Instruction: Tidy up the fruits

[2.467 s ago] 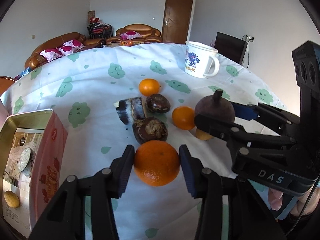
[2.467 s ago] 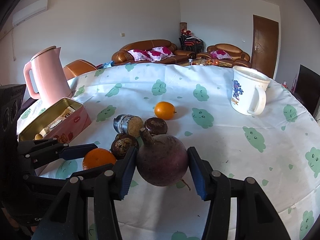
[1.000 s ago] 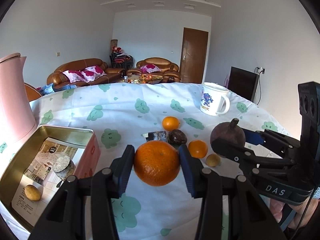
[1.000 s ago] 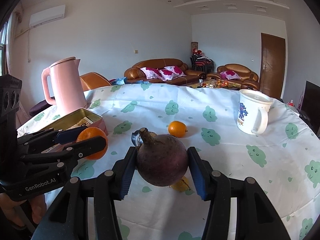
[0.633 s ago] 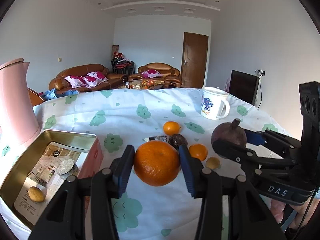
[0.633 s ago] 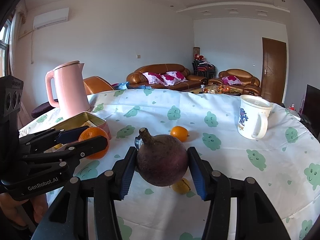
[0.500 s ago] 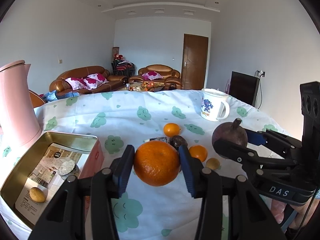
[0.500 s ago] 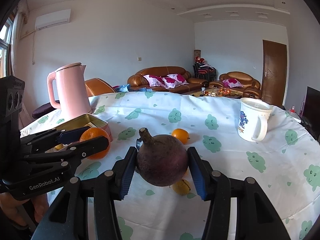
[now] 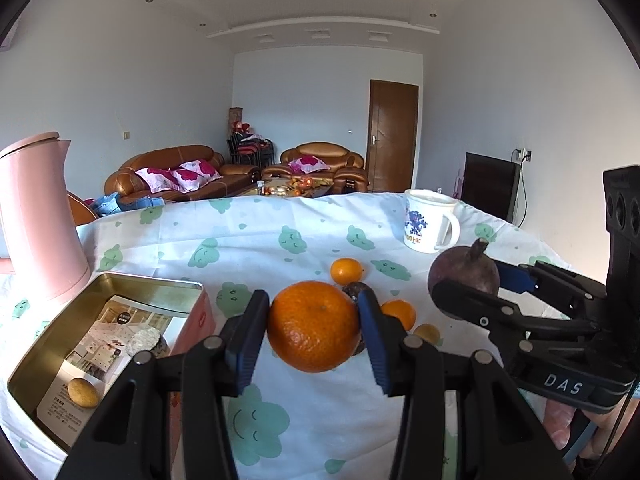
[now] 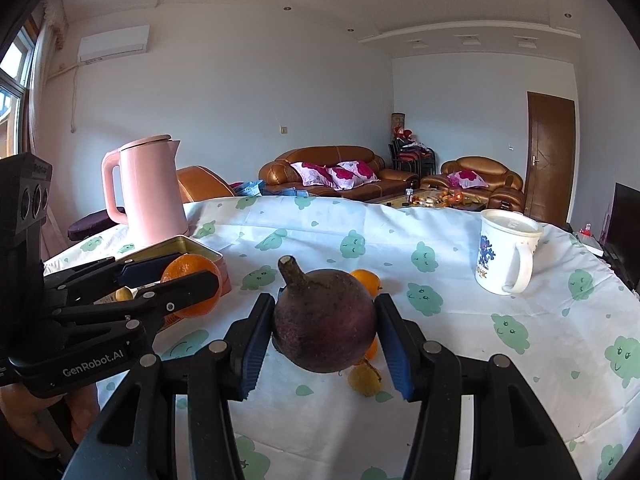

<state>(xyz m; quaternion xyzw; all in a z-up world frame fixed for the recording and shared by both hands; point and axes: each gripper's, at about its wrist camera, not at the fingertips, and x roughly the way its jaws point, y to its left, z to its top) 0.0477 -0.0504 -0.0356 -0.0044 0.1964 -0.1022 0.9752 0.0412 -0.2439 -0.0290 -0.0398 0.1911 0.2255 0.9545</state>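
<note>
Left tongs (image 9: 314, 326) pinched a big orange (image 9: 313, 325), held above the worktop (image 9: 256, 236) just beside the open tin (image 9: 80, 320). Right tongs (image 10: 325, 332) pinched a dark purple fruit (image 10: 325, 326) w/ stem up, over loose small oranges (image 9: 346, 271). White mug (image 10: 506, 256) stood well apart, far right.

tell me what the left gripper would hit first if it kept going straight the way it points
Probably the dark fruit on the table, right behind the orange that the left gripper holds; the small orange lies further along. Depth is unclear, so it might meet the tablecloth first.
</note>
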